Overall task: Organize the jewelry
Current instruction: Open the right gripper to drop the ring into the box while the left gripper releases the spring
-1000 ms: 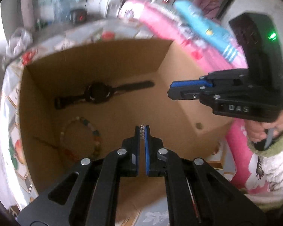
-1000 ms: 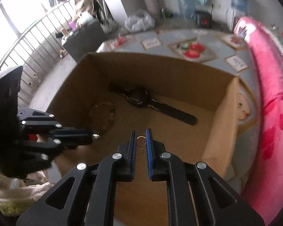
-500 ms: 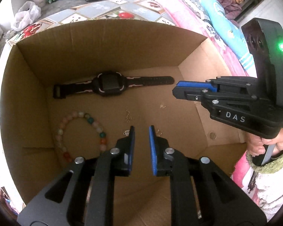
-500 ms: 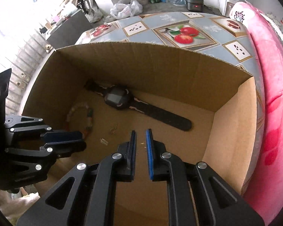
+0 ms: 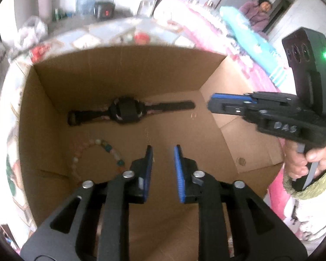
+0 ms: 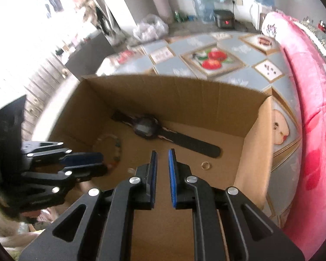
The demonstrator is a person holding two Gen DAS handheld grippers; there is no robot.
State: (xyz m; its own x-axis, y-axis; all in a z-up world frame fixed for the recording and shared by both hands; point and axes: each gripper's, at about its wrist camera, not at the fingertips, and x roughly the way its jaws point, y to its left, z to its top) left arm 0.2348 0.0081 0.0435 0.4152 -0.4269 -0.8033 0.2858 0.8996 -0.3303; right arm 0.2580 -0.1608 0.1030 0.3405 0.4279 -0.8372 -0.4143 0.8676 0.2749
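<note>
Your left hand-held gripper (image 5: 162, 150) stands over the cardboard box (image 5: 128, 71) with a narrow gap between its blue pads; its jaws have just been opening and nothing is between them. Your right hand-held gripper (image 6: 162, 154) shows a slimmer gap, also empty, touching nothing.

Inside the box, the black watch (image 5: 128, 111) lies flat along the far wall, strap stretched out. The bead bracelet (image 5: 102, 152) lies on the box floor near the left wall, just ahead of the left pads. A small gold ring (image 6: 205, 165) rests on the box floor right of the right pads, near the watch strap's tip. A small pale item (image 6: 130, 170) lies left of those pads; too blurred to identify.

Against a second ago: the left jaws then pinched a small spring-like piece and the right jaws held the ring. Both are now released.

The box sits on a fruit-patterned surface (image 6: 210, 61).
</note>
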